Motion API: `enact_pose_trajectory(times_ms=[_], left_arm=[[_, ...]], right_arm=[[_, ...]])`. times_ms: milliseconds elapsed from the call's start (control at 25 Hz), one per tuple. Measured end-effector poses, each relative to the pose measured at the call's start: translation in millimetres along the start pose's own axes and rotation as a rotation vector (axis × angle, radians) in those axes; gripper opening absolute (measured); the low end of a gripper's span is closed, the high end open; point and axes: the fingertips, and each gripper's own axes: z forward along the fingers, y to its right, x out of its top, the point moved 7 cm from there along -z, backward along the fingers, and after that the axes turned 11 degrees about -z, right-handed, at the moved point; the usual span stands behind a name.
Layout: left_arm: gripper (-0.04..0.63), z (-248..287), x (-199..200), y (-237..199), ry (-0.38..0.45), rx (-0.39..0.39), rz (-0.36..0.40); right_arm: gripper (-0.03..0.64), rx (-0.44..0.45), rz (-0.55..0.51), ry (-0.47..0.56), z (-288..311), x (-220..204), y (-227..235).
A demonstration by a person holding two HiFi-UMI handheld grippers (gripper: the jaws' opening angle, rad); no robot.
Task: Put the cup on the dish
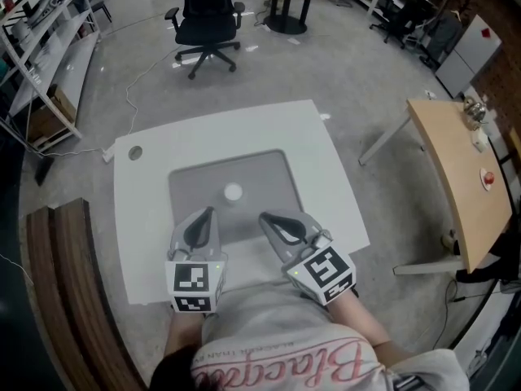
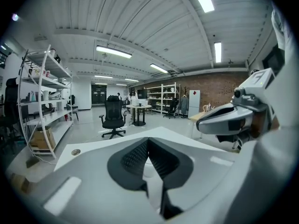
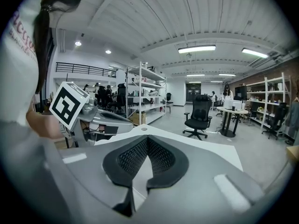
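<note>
A small white round thing [image 1: 234,192], which looks like the cup seen from above, sits in the middle of a grey mat [image 1: 195,187] on the white table [image 1: 146,243]. I make out no separate dish. My left gripper [image 1: 207,212] rests at the mat's near edge, its jaws shut with nothing between them, as the left gripper view [image 2: 148,141] also shows. My right gripper [image 1: 264,217] lies beside it, pointing the same way, shut and empty [image 3: 147,139]. Both tips are a short way on the near side of the white thing. In the left gripper view a pale patch behind the jaws may be that same thing.
A round hole [image 1: 135,152] marks the table's far left corner. A black office chair [image 1: 207,23] stands beyond the table, a wooden desk [image 1: 456,177] to the right, shelving [image 1: 41,47] at the far left, and a wooden bench [image 1: 65,300] at the near left.
</note>
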Motion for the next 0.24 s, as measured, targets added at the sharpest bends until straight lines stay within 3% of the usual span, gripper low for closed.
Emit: enact_pose_trajectory(times_ms=[240], left_arm=[[-0.002,-1.0,1.7,-4.2,-0.004,-0.002,0.008]], right_arm=[[0.0,0.007,-0.013,0.002,-0.1,0.1,-1.9]])
